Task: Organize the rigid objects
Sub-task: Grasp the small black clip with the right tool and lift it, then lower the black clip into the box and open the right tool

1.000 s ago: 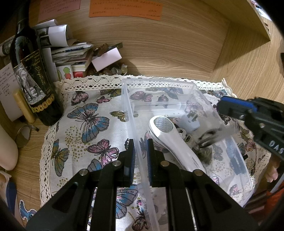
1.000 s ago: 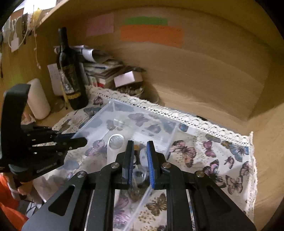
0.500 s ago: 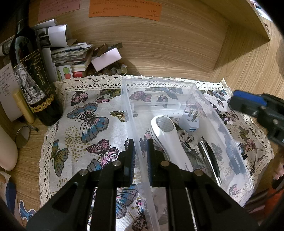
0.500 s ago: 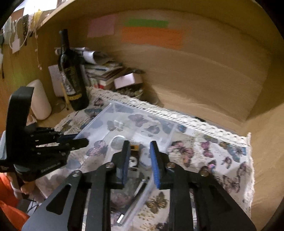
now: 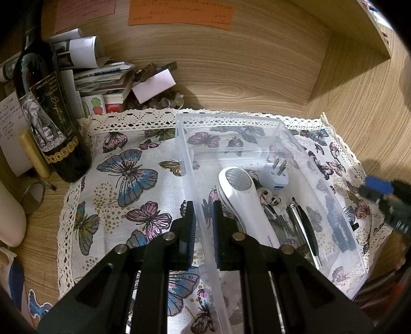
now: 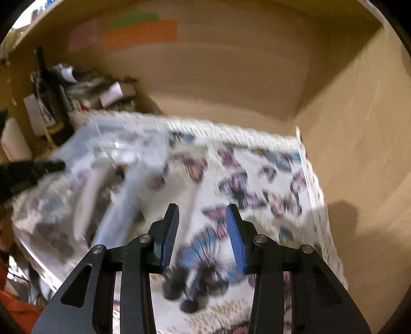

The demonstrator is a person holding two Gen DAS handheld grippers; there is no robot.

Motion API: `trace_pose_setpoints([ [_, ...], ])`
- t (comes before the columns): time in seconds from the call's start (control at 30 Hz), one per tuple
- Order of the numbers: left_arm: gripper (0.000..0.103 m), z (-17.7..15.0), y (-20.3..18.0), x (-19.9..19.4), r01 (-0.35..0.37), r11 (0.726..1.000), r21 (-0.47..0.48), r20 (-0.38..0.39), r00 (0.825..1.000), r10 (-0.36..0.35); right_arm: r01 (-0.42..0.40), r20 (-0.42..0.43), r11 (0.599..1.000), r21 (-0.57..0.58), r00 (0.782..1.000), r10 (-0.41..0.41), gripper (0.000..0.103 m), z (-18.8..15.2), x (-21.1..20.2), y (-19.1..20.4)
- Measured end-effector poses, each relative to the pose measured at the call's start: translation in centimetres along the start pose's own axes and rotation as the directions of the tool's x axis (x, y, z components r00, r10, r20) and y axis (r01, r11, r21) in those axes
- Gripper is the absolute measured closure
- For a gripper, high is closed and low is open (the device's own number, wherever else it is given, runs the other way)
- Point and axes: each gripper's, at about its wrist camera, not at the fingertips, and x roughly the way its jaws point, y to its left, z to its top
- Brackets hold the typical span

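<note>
A clear plastic bin [image 5: 185, 154] stands on the butterfly cloth [image 5: 128, 174]. My left gripper [image 5: 203, 226] is shut on the bin's left wall. Inside the bin lie a white handheld device [image 5: 239, 195], a white plug adapter [image 5: 278, 174], keys [image 5: 267, 195] and a dark pen [image 5: 305, 231]. My right gripper [image 6: 203, 231] hovers over the cloth to the right of the bin [image 6: 110, 154]; its jaws are opening with nothing between them. A small dark blurred thing [image 6: 190, 285] lies on the cloth just below it. One blue pad [image 5: 379, 183] of that gripper shows at the right edge of the left wrist view.
A dark wine bottle [image 5: 48, 115] stands at the back left of the cloth, beside a pile of papers and books [image 5: 102, 79]. Wooden walls [image 5: 231, 72] close the nook behind and on the right. Orange and pink notes [image 5: 179, 12] stick to the back wall.
My right gripper left the bin, swung right over the cloth and opened its jaws. The pen now lies in the bin. The left gripper kept its grip and place.
</note>
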Motion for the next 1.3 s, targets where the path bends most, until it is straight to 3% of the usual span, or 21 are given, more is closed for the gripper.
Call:
trace_pose_setpoints([
  [0.3, 0.093, 0.0, 0.0, 0.0, -0.001, 1.000, 0.002, 0.000, 1.000, 0.001, 0.024, -0.132, 0.997, 0.069, 0.991, -0.015, 0.068, -4.3, 2.6, -0.7],
  [0.47, 0.093, 0.0, 0.1, 0.0, 0.000, 1.000, 0.002, 0.000, 1.000, 0.000, 0.000, -0.172, 0.994, 0.110, 0.985, 0.019, 0.068, -5.8, 3.3, -1.1],
  [0.57, 0.093, 0.0, 0.0, 0.0, -0.002, 1.000, 0.004, 0.001, 1.000, 0.002, -0.008, -0.172, 0.994, 0.104, 0.985, 0.026, 0.077, -6.5, 3.0, -1.0],
  [0.83, 0.093, 0.0, 0.0, 0.0, -0.003, 1.000, 0.005, 0.001, 1.000, 0.003, -0.014, -0.117, 0.995, 0.100, 0.993, 0.026, 0.080, -5.1, 1.9, -1.0],
  [1.3, 0.093, 0.0, 0.0, 0.0, 0.004, 1.000, 0.003, -0.002, 1.000, -0.004, -0.020, 0.079, 1.000, 0.000, 0.997, 0.020, 0.080, 1.6, -0.1, 1.1],
])
